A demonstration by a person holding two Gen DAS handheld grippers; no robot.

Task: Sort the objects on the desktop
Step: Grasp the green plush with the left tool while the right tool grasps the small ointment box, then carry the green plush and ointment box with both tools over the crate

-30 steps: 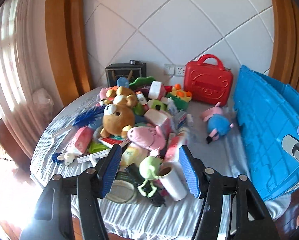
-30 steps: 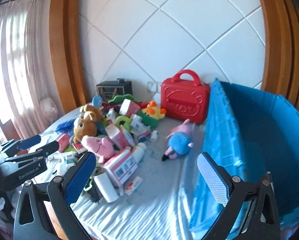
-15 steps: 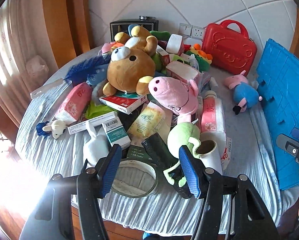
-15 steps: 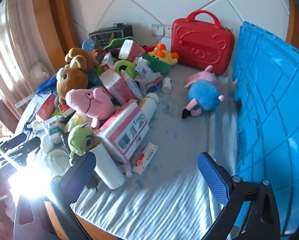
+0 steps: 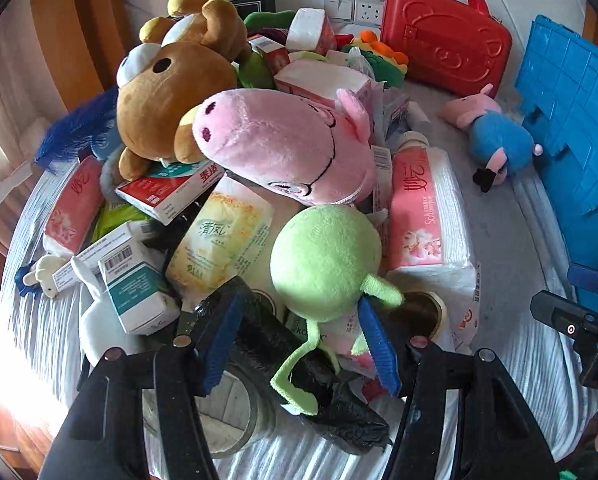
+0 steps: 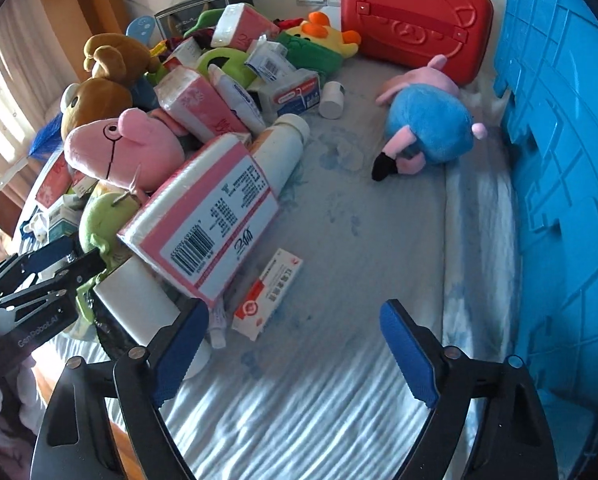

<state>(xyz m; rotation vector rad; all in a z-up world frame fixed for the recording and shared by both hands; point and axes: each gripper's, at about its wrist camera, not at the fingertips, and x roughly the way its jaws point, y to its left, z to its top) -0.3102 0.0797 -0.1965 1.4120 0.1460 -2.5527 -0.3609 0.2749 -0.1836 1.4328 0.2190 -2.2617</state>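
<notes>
both grippers are sitting much lower and closer to the pile than a second ago, and the toys that were far ahead are now filling the left wrist view. the left gripper is hanging half open over the near edge of the heap; the green plush toy is lying right ahead of its fingertips, with its thin green legs and a crumpled black bag trailing down between the blue pads, which are not pressing on anything. just beyond the green toy the pink pig plush is resting on top of the pile, and the brown bear plush is sitting farther ahead to the left. the right gripper is hovering over bare striped tablecloth with its jaws closing and nothing between them; a small red-and-white box is lying just ahead of its left finger, touching the pink tissue pack. the blue-bodied pig plush is lying well ahead, beside the blue crate standing along the gripper's right.
</notes>
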